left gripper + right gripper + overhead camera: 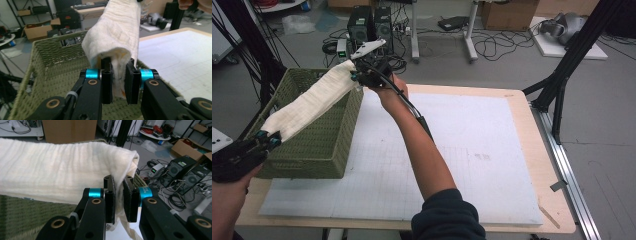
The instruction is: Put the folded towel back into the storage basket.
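We see a white gridded mat (pixel 452 150) on the table, with a green woven basket (pixel 319 145) at its left edge. Above the basket we hold a folded white towel (pixel 309 102) stretched lengthwise — the left gripper (pixel 267 139) clamps its near end, the right gripper (pixel 357 76) its far end, both jaws pinched nearly closed on the cloth.
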Available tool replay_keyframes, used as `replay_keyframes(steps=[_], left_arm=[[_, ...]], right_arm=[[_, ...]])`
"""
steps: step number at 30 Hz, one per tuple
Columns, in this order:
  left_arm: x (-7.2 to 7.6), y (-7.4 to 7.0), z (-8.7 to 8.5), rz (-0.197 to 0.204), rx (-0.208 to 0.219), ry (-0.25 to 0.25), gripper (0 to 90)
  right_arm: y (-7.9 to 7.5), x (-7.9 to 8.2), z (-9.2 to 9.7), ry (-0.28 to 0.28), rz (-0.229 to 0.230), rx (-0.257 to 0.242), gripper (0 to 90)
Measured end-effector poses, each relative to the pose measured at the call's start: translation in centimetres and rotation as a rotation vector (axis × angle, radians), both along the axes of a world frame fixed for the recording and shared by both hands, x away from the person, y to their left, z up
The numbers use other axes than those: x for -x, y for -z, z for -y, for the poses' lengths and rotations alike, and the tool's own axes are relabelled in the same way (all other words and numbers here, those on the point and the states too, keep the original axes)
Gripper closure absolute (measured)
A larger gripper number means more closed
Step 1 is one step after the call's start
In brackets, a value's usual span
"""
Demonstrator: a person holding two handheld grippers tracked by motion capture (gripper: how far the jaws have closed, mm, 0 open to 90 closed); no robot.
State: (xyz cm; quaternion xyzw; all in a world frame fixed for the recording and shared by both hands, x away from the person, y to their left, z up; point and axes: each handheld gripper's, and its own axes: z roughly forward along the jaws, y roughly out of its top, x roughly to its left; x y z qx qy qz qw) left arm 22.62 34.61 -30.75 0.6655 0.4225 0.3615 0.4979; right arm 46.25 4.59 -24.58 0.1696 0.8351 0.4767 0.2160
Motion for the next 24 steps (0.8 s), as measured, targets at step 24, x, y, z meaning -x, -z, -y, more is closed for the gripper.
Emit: replay_keyframes(steps=[24], left_arm=[[0.3, 1.4, -3.7, -0.033, -0.008, -0.1, 78.6]], right_arm=[[1.5, -2.4, -8.3, -0.04, -0.017, 0.043, 82.0]])
